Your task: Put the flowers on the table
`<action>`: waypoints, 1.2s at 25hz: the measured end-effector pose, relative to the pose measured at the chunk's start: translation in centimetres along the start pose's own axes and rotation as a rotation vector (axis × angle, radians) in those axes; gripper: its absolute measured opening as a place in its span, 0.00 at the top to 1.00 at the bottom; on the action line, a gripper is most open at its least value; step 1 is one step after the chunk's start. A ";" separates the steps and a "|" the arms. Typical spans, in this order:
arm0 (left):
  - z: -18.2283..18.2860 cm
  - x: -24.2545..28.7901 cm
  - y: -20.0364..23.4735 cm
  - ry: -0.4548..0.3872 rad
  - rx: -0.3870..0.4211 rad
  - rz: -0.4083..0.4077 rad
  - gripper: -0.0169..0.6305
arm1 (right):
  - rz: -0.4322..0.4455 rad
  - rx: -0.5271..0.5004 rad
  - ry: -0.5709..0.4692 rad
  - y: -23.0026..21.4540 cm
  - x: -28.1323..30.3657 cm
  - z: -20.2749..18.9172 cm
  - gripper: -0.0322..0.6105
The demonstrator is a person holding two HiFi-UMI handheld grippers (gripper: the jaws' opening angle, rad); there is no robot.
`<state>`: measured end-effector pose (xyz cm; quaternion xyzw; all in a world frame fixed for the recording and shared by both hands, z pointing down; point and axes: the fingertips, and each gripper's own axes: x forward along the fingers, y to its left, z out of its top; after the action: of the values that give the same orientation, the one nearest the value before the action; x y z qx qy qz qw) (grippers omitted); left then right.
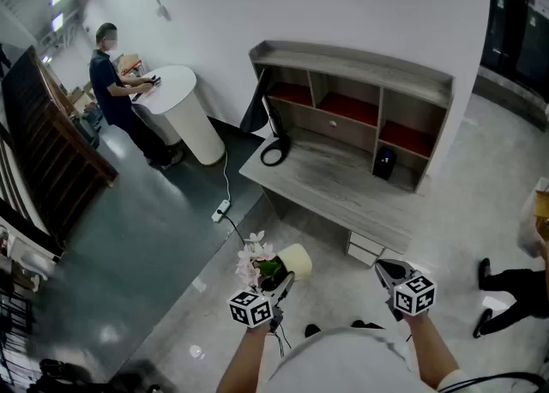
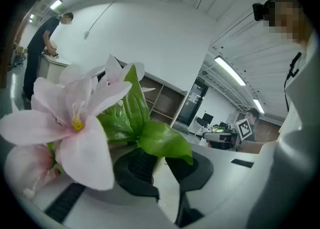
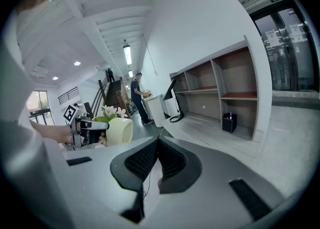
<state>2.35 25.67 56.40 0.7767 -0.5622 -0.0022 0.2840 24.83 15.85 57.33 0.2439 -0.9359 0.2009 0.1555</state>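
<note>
Pinching the pot (image 1: 297, 261) of flowers (image 1: 254, 257) with our left gripper (image 1: 282, 282), we hold our right gripper (image 1: 384, 268) pressed together, empty.

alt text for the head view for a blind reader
From above, the left gripper holds a cream pot of pink flowers over the floor, short of a grey desk with shelves. The right gripper is shut and empty.

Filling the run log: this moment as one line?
left tool: shut on flower pot | right tool: shut, empty | stage: held in air, short of desk
</note>
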 end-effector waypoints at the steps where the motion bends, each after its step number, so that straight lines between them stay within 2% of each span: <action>1: 0.1 -0.1 0.0 0.000 0.000 0.001 0.88 | 0.000 0.002 -0.001 0.0 0.0 0.0 0.92; 23: -0.4 2.0 -0.2 0.000 0.002 0.003 0.88 | 0.018 0.006 0.015 -1.6 0.5 -0.6 0.92; 30: -0.3 3.9 -2.1 0.014 0.012 -0.017 0.88 | 0.009 0.020 0.004 -3.1 -2.1 0.2 0.92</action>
<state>5.70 22.84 56.91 0.7833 -0.5534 0.0041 0.2831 28.17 14.08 57.33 0.2407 -0.9347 0.2114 0.1540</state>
